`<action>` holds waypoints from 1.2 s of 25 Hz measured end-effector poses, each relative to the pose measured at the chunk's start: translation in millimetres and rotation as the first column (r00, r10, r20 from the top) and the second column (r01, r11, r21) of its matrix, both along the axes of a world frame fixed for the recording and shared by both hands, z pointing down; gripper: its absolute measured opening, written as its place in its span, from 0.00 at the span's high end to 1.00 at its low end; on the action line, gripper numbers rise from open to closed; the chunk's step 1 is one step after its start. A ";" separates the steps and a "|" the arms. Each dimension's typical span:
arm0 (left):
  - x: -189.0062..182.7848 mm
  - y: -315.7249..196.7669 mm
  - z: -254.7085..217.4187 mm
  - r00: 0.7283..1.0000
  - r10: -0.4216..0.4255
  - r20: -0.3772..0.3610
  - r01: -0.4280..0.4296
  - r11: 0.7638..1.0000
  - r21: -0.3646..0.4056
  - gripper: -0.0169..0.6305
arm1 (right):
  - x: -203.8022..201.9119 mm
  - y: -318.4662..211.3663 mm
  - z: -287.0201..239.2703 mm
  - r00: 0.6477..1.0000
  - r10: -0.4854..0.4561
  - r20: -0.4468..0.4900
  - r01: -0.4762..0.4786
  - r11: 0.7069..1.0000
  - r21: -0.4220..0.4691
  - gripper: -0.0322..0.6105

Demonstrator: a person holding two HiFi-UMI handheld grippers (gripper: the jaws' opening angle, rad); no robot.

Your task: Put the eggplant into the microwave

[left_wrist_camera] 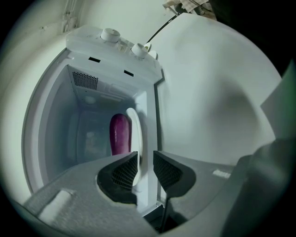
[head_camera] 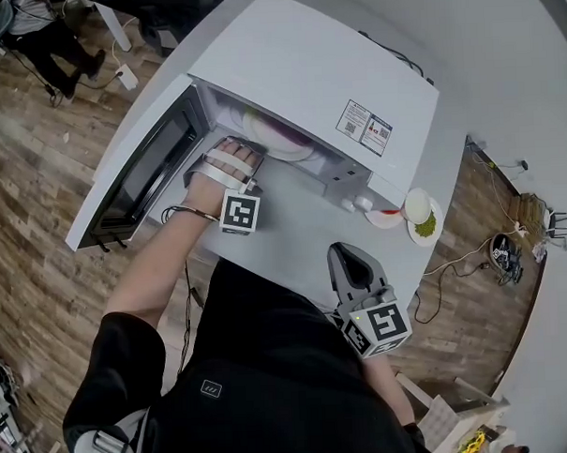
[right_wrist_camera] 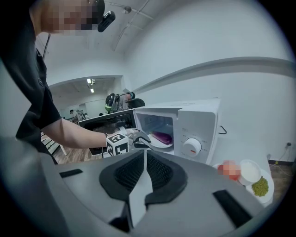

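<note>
The eggplant (left_wrist_camera: 119, 134) is lying on the plate (left_wrist_camera: 134, 121) inside the microwave (left_wrist_camera: 92, 42), just ahead of the left gripper (left_wrist_camera: 145, 162), its long axis running across that gripper's line. Those jaws are standing apart, gripping nothing, with the plate's rim between them. The right gripper (right_wrist_camera: 142, 157) is hanging well back, jaws together and empty, so the left is nearer.
</note>
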State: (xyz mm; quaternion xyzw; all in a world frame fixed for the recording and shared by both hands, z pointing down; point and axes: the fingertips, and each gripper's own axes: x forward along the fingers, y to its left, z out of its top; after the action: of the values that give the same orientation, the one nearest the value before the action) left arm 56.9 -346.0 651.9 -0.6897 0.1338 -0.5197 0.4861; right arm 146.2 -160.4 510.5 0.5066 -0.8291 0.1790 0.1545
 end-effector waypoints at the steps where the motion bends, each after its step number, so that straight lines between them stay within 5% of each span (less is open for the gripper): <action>1: -1.1 -0.3 0.4 1.000 0.000 0.007 0.000 1.000 -0.004 0.82 | 0.1 -0.1 -1.6 1.000 0.003 -0.001 -0.003 1.000 0.001 0.91; 5: 2.3 -4.9 -4.7 1.000 0.010 0.008 -0.010 1.000 -0.018 0.93 | -0.7 -0.7 -4.7 1.000 0.016 0.003 -0.016 1.000 0.002 0.91; 23: 28.5 -38.7 -4.1 0.996 0.027 0.080 -0.017 0.992 -0.123 0.93 | -7.7 4.4 -13.6 0.985 0.171 0.035 -0.171 0.985 -0.015 0.91; 30: 21.2 -30.6 -15.8 0.999 -0.004 0.043 0.010 0.989 -0.145 0.92 | -25.1 18.0 -14.2 0.971 0.232 0.065 -0.231 0.973 -0.026 0.91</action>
State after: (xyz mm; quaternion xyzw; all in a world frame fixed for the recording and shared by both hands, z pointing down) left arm 78.1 -376.6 636.2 -0.7115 0.0876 -0.5446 0.4355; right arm 121.0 -142.4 496.3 0.5921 -0.7674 0.2206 0.1092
